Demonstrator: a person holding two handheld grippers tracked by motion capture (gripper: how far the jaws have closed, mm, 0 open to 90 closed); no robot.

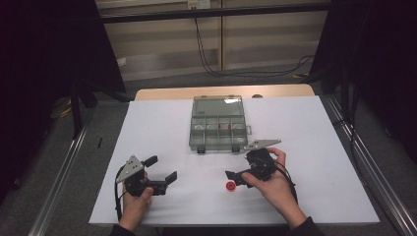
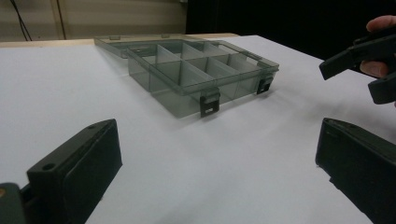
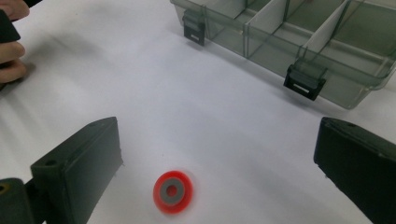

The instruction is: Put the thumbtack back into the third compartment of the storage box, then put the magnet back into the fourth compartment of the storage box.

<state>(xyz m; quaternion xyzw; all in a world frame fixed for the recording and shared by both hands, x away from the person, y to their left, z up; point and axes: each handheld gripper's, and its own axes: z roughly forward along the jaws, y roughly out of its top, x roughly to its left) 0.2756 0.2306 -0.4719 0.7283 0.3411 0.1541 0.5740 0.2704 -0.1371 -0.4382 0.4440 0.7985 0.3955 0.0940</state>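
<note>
Red disc on table, btwn wide-apart jaws of right gripper, untouched, left gripper also open

Two hand-held grippers over a white table with a compartment box

The left gripper sat near the table's front edge, jaws spread. The right gripper hovered just beside a small red disc. Behind them the clear compartment box lay open on the white table.

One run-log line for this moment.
right gripper: open, over red ring on white table | left gripper: open, empty | compartment box: lid open
</note>
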